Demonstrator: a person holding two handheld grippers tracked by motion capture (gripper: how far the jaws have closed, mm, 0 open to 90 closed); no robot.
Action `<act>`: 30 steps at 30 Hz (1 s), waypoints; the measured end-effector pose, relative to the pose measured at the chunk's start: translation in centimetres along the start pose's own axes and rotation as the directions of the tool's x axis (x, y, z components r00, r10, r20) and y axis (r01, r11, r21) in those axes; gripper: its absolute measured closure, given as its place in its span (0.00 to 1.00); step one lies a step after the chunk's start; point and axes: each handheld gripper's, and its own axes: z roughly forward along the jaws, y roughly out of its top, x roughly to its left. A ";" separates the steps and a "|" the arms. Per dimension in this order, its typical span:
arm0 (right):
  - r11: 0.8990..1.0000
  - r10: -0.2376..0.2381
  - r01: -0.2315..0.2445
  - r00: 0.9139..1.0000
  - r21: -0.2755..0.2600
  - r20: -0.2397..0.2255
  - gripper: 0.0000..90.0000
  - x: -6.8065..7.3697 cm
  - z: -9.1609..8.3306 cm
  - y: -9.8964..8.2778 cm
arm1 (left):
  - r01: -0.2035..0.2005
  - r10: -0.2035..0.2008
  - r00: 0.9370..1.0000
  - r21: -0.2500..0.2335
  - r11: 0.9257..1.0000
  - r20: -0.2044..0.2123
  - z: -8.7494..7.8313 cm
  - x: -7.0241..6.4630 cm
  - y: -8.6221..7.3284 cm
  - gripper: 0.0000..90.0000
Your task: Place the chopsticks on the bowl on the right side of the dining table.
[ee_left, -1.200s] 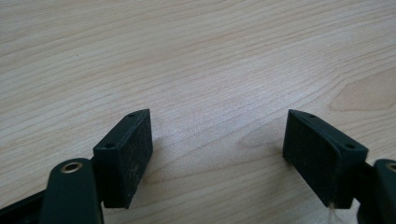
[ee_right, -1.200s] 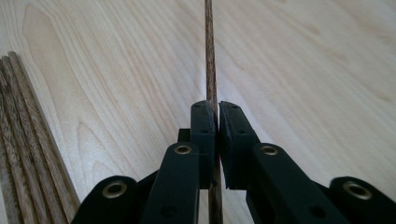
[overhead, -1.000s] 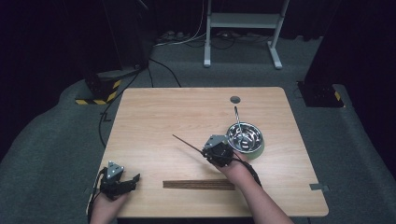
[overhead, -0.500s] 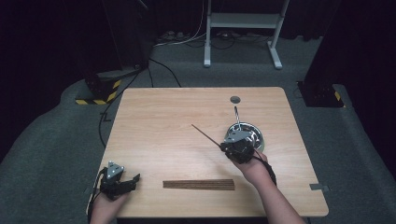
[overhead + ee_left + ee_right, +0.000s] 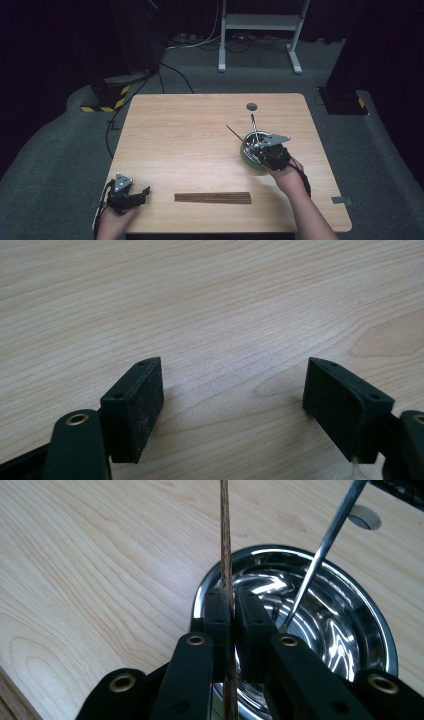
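One table (image 5: 190,145), pale wood | bowl (image 5: 350,630): shiny steel, a metal rod (image 5: 325,550) leaning in it | right gripper (image 5: 233,610): clenched on chopstick (image 5: 225,540), thin, dark brown, straight, above bowl's rim | left gripper (image 5: 232,400): released, on bare table.

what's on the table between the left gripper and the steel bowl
In the high view, a flat row of dark wooden chopsticks lies between the left gripper and the steel bowl; the rest of that stretch is bare table.
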 end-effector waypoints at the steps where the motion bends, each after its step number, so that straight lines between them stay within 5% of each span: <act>1: 1.000 0.000 0.000 1.000 0.000 0.000 0.94 0.0 0.0 0.0 | 0.000 0.000 1.000 0.000 1.000 0.000 0.0 0.0 0.0 0.27; 30: 0.998 -0.003 0.001 1.000 0.066 0.025 0.93 -1.1 1.6 -0.7 | 0.005 -0.005 1.000 -0.001 1.000 0.000 0.0 0.0 0.0 0.27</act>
